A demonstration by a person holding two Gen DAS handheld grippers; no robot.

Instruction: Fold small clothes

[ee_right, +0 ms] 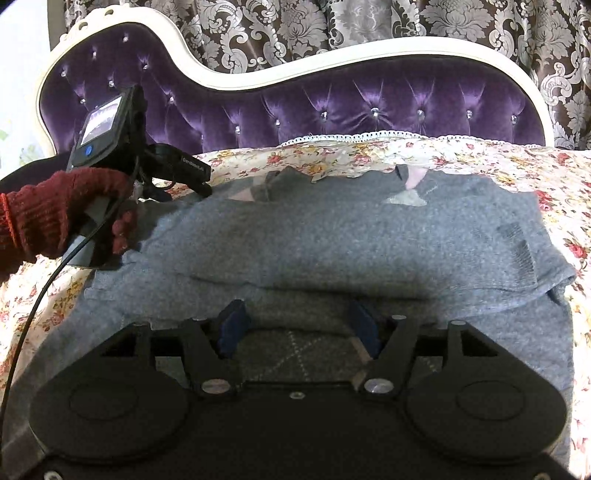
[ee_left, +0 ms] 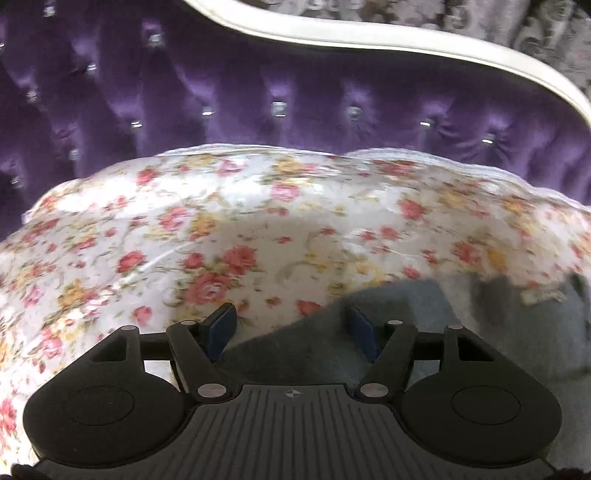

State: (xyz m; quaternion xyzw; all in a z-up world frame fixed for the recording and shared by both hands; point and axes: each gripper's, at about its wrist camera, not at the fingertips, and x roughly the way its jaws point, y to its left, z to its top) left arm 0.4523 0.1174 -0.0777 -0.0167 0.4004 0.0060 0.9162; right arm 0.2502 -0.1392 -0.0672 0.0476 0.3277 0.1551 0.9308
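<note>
A grey knit sweater [ee_right: 332, 236] lies folded on the floral cover, its top layer doubled over the lower one, with a ribbed cuff at the right. My right gripper [ee_right: 298, 325] hovers open over the sweater's near edge; fabric with a faint diamond pattern lies below its blue pads, which do not press on it. A hand in a red knit glove [ee_right: 74, 206] holds my left gripper [ee_right: 201, 182] at the sweater's far left corner. In the left wrist view my left gripper [ee_left: 291, 328] stands open, with the sweater's edge [ee_left: 424, 332] under its right finger [ee_left: 364, 332].
A floral quilted cover [ee_right: 554, 192] spreads over the seat. Behind it rises a purple tufted backrest [ee_right: 369, 103] with a curved white frame [ee_right: 258, 79], and a patterned curtain [ee_right: 332, 22] hangs beyond. A black cable [ee_right: 40, 295] trails from the left gripper.
</note>
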